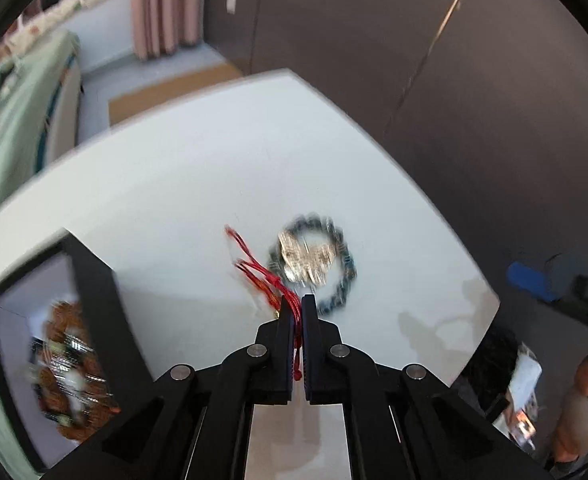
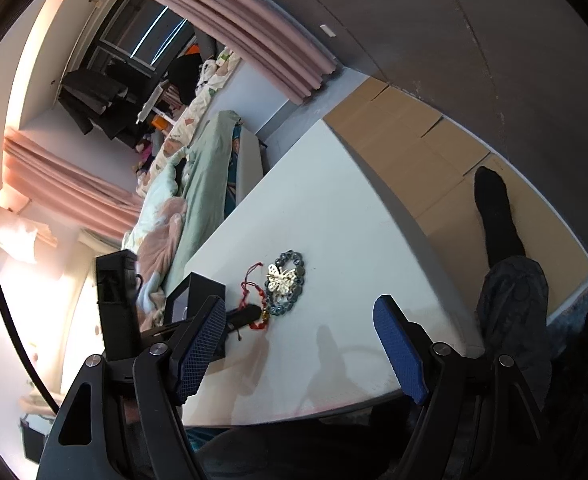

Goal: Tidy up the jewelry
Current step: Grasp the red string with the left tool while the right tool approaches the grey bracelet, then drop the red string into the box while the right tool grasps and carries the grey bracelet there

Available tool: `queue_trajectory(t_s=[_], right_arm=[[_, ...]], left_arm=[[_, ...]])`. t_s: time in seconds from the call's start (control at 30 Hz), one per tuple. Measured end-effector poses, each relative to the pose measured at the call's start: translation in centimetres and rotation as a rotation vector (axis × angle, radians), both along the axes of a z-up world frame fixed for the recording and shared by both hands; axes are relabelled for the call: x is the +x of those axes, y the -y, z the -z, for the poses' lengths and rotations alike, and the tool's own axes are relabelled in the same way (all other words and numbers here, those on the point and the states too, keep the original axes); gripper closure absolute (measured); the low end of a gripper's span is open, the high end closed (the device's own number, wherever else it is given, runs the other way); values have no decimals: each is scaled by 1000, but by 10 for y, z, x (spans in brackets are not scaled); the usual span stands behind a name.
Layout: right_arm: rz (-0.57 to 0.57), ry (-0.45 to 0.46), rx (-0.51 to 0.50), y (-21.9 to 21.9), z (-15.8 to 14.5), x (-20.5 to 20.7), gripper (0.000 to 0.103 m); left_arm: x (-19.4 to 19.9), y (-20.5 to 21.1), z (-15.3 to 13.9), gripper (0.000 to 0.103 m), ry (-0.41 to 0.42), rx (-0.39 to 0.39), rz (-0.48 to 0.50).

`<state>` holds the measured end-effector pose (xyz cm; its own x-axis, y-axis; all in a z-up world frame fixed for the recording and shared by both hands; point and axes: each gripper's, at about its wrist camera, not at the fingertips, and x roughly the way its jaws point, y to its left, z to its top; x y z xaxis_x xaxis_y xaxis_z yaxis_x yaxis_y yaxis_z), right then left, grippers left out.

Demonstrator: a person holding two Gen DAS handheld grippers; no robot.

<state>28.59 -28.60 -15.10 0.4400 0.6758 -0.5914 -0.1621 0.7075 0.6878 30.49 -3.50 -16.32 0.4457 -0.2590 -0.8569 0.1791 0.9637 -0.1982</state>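
My left gripper (image 1: pixel 297 304) is shut on a red cord bracelet (image 1: pixel 262 270), which trails out to the left over the white table (image 1: pixel 174 200). Just beyond it lies a dark blue bead bracelet (image 1: pixel 343 280) with a gold butterfly clip (image 1: pixel 305 256) inside its ring. A black jewelry box (image 1: pixel 94 280) with several pieces inside stands at the left. In the right wrist view my right gripper (image 2: pixel 299 332) is open and empty above the near table edge; the red cord (image 2: pixel 252 292), bead bracelet (image 2: pixel 292 258), butterfly (image 2: pixel 280 278) and box (image 2: pixel 198 284) lie ahead of it, with the left gripper's tip (image 2: pixel 246 316) at the cord.
A bed with green bedding (image 2: pixel 202 176) runs along the table's far left side. Pink curtains (image 2: pixel 274 56) and a dark wall stand behind. Cardboard (image 2: pixel 433 152) lies on the floor, and a person's leg (image 2: pixel 501 240) is at the right.
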Motion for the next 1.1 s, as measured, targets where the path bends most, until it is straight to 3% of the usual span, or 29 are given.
queue_trajectory(t_s=[0.23, 0.5, 0.6, 0.77, 0.83, 0.87, 0.93, 0.97, 1.1], right_arm=[[-49, -28, -15, -31, 6, 17, 28], [-94, -75, -106, -66, 13, 35, 47], [-108, -89, -179, -81, 16, 43, 55], [-130, -87, -346, -108, 20, 54, 56], [-144, -81, -457, -121, 26, 57, 58], [-152, -89, -509, -126, 31, 58, 62], [-164, -69, -574, -133, 30, 57, 86], [-170, -78, -563, -132, 30, 57, 91], [-168, -53, -525, -130, 19, 52, 92]], left_arm=[[-13, -28, -35, 100, 78, -44, -35], [-27, -54, -54, 100, 121, -78, -77], [-31, -63, -56, 100, 126, -86, -97], [-39, -82, -57, 100, 128, -106, -140], [-43, -91, -56, 100, 130, -116, -165], [-44, -96, -56, 100, 131, -119, -179], [-48, -102, -56, 100, 138, -110, -196], [-49, -104, -57, 100, 143, -111, -204], [-48, -120, -53, 100, 101, -144, -249]])
